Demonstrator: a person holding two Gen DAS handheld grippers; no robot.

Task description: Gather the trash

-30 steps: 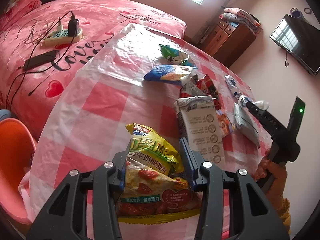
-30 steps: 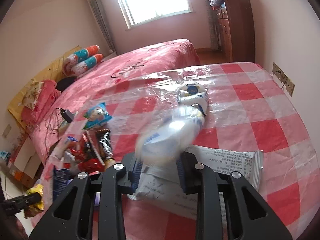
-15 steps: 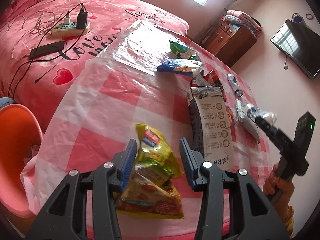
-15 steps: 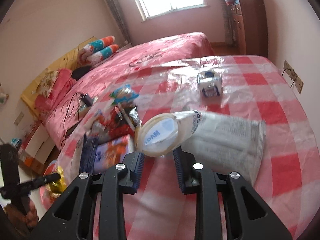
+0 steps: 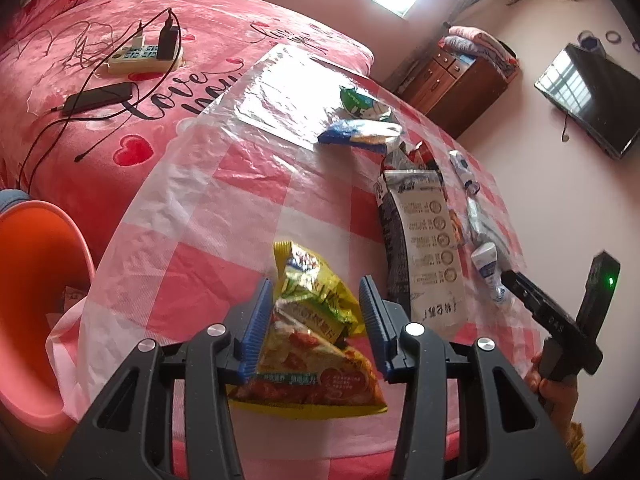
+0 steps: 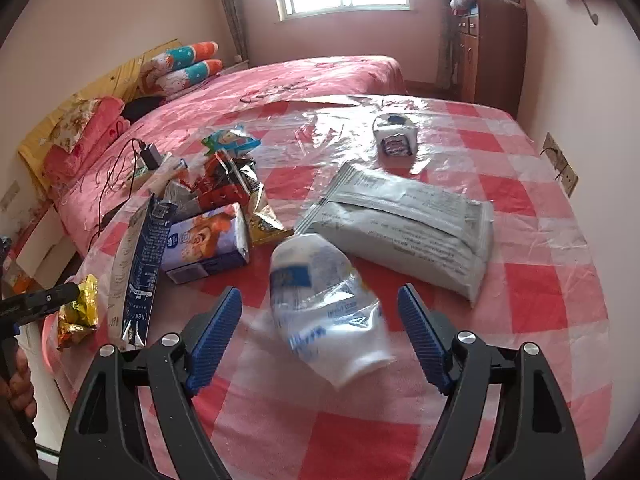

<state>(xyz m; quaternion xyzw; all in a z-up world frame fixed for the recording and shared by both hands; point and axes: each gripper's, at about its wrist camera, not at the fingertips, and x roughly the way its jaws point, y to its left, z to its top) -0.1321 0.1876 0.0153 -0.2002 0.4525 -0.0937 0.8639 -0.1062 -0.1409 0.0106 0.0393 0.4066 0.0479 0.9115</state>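
Table (image 6: 552, 292) w/ red-white check cloth under clear plastic film, set against pink bed (image 5: 248, 28). Near table's middle: big grey-white flat pack (image 6: 404, 224). Twd far edge: small white pot w/ dark label (image 6: 394, 134). Along bed-side edge: heap of wrappers — blue-white carton (image 6: 208, 240), long dark-blue sachet (image 6: 140, 272), red-black wrappers (image 6: 220, 188), blue snack pack (image 6: 230, 142) at far end. Blurred white plastic bottle (image 6: 324, 308) near front edge; can't tell if resting on cloth. On bed, close to table edge: power strip w/ charger (image 5: 148, 56), black phone (image 5: 100, 96), cables.
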